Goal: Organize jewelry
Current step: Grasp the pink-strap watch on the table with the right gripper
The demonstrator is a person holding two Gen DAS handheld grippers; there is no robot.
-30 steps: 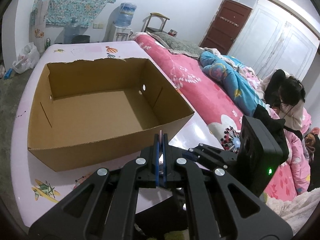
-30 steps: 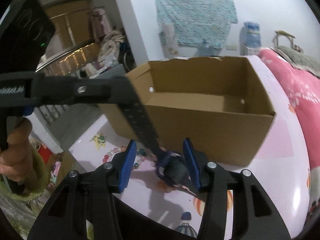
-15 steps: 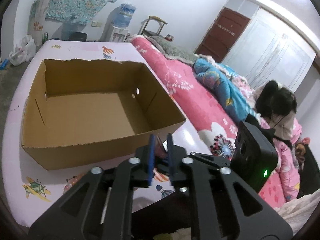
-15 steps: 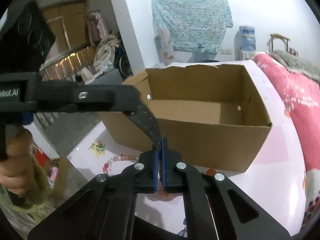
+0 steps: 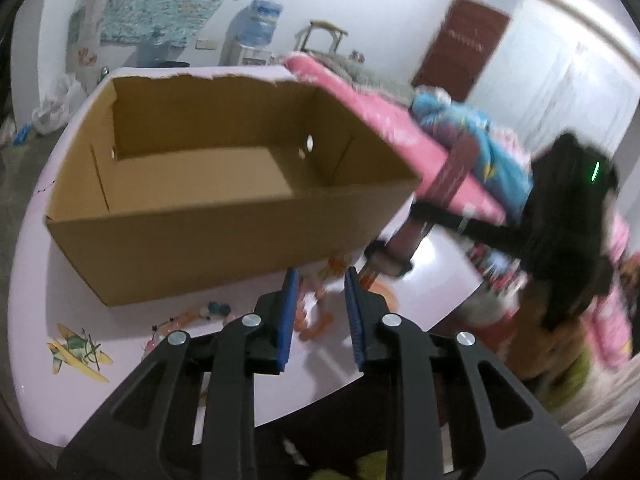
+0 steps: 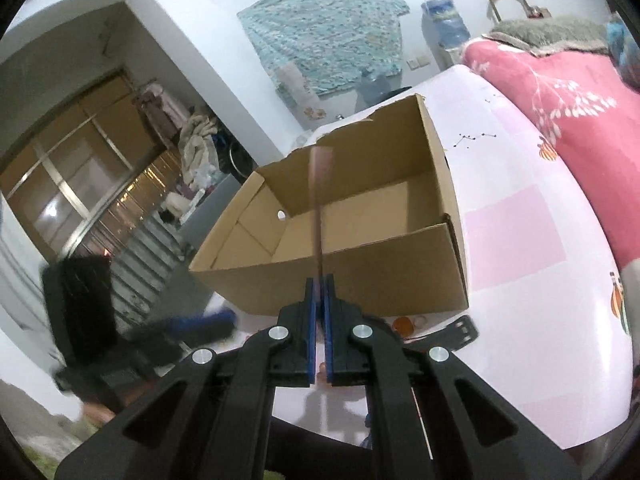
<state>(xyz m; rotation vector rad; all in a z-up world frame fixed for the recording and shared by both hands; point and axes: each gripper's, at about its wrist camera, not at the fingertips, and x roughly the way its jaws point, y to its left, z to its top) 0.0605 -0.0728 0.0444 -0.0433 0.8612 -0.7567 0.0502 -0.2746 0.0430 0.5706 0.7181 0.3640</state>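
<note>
An open, empty cardboard box (image 5: 224, 208) (image 6: 360, 240) stands on the pink table (image 5: 40, 320) (image 6: 520, 240). My right gripper (image 6: 319, 280) is shut on a thin perforated strap (image 6: 318, 200), seen edge-on and rising in front of the box. In the left wrist view that strap (image 5: 456, 164) hangs at the box's right corner, pinched by the right gripper (image 5: 416, 208). My left gripper (image 5: 320, 280) hangs low over the table with its jaws opening and nothing pressed between them. Bead bracelets (image 5: 316, 320) (image 6: 402, 324) lie on the table under it. The left gripper (image 6: 180, 328) is a blur.
A bed with a pink blanket (image 5: 400, 128) (image 6: 560, 80) runs along the table's right side. More beads (image 5: 216, 308) lie by the box's front wall. The table's near edge (image 5: 360, 384) is close below the grippers. A water dispenser (image 5: 256, 28) stands by the far wall.
The right gripper closed on the strap and rolled while carrying it off to the side. The left gripper let go, opened and dropped toward the beads on the table.
</note>
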